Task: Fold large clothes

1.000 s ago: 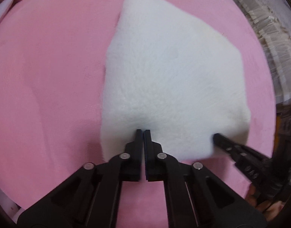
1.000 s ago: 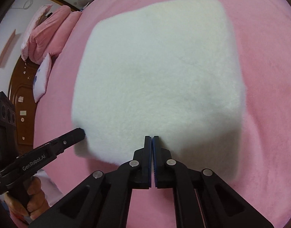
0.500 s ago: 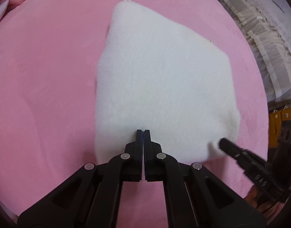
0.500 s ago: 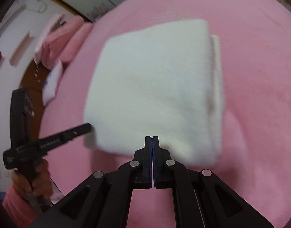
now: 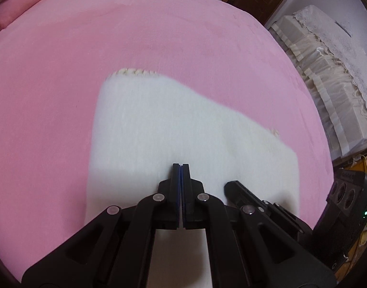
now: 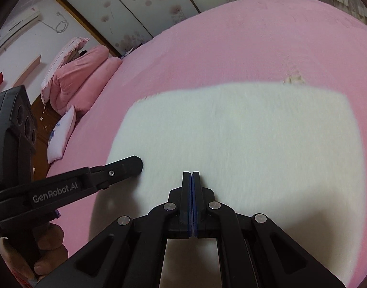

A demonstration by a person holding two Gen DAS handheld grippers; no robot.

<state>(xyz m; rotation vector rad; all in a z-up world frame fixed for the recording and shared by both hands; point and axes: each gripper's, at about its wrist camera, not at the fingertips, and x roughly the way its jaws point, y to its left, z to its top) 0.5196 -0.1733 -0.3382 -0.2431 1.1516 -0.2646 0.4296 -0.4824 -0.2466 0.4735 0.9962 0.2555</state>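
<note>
White fleece garment (image 5: pixel 173 129), folded into a flat, roughly rectangular pad, lies on the pink bed cover (image 5: pixel 63 72). In the left wrist view it fills the centre and lower right of the frame; in the right wrist view it spans the centre and right. Pile is fluffy; a cream stitched edge (image 5: pixel 135 72) shows at the pad's far corner, upper centre of the left view. A second bit of cream trim (image 6: pixel 294 79) peeks out at the far edge in the right view.

Left hand-held gripper (image 5: pixel 181 166): jaws pressed together, nothing between them, tips over the near part of the garment at lower centre. Contact with the fleece cannot be told. The same gripper enters the right view from the lower left, its tip at the garment's left edge, a hand (image 6: pixel 49 247) on its grip at the frame's lower left corner.

Right hand-held gripper (image 6: pixel 191 174): jaws pressed together, empty, tips over the near part of the garment at lower centre. It shows in the left view at lower right, tip over the fleece.

Surroundings: pink folded quilts (image 6: pixel 80 76) and a white pillow (image 6: pixel 61 134) at left of the right view; a lace-covered piece of furniture (image 5: pixel 327 76) at right of the left view.
</note>
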